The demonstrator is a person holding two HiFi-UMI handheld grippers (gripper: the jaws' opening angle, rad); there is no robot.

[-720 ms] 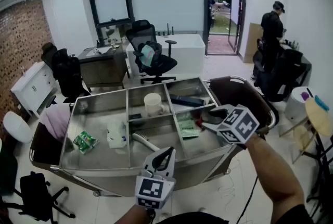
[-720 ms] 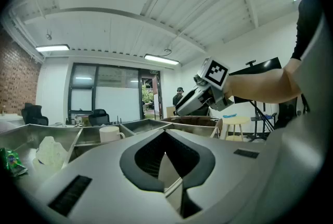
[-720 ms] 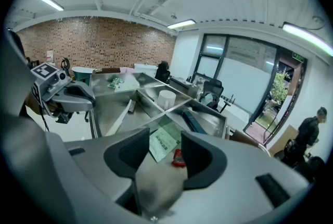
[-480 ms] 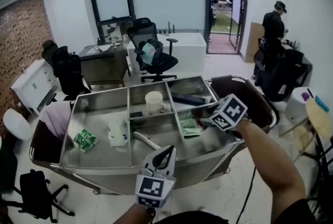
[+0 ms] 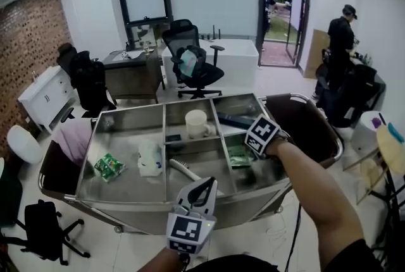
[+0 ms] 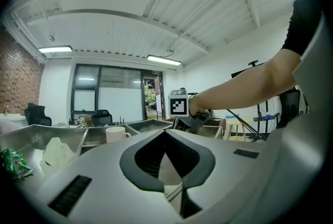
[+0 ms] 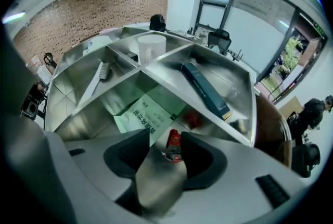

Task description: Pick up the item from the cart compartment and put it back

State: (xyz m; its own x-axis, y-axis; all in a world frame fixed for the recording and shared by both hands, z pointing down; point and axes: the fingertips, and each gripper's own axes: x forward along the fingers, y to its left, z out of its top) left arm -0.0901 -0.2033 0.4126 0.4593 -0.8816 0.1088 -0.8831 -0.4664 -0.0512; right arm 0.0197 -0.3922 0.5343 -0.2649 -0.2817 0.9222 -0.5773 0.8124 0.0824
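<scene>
The steel cart (image 5: 126,198) has several compartments. My right gripper (image 5: 252,152) reaches steeply down into the near right compartment, its marker cube (image 5: 262,134) on top. In the right gripper view its jaws (image 7: 165,139) stand open over a small red item (image 7: 173,140), which lies on the floor between them, close to the right jaw. A green packet (image 7: 143,113) lies just beyond it. My left gripper (image 5: 202,187) hovers level at the cart's near edge, shut and empty (image 6: 165,133).
A white cup (image 5: 196,123) and a dark blue box (image 7: 205,90) sit in the far compartments. A white brush (image 5: 183,169), a white bag (image 5: 150,158) and a green snack pack (image 5: 109,166) lie further left. Office chairs, desks and a person (image 5: 342,37) stand beyond the cart.
My right gripper has moved left and down into the near right compartment, tipping its jaws toward the floor. The left gripper has stayed where it was.
</scene>
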